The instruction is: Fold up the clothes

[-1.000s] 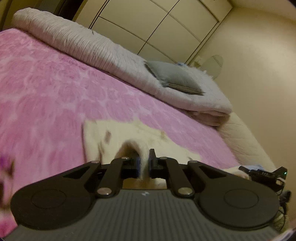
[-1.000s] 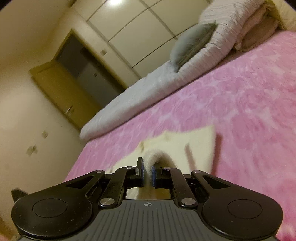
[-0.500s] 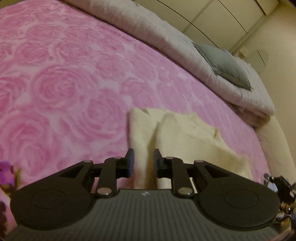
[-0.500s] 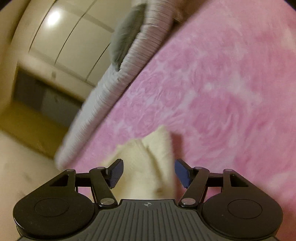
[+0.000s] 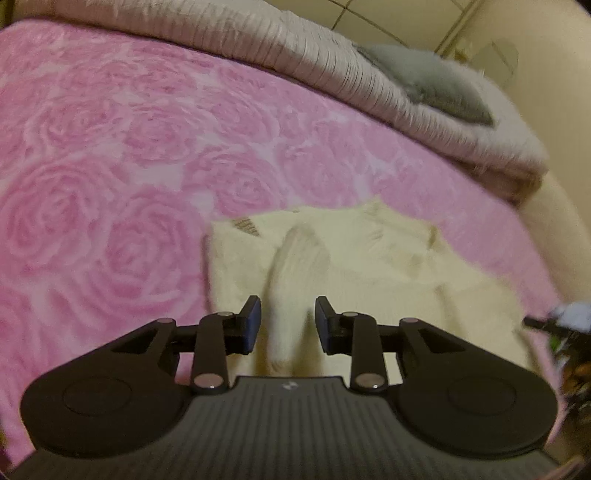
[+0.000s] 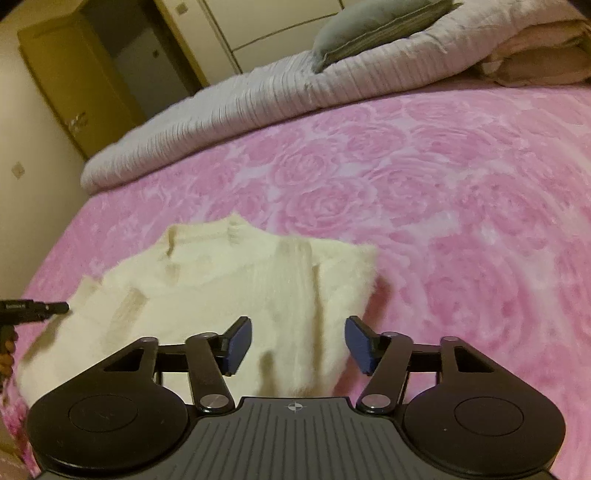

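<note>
Lying folded on rose-embossed pink bedspread point(image 6: 461, 192), fuzzy cream sweater point(image 6: 229, 295); both tongs point(image 5: 287, 325) point(image 6: 298, 343) spread, empty.

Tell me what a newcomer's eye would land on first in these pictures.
First, the cream sweater lying on the pink rose-patterned bedspread, just ahead of both tongs. The left tongs and the right tongs are open with a ridge of the knit between their fingers. At the far edge of the bed, a grey pillow rests on a rolled ribbed blanket.

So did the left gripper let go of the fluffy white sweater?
Yes. The left gripper opened, and the sweater now lies on the pink blanket.
</note>
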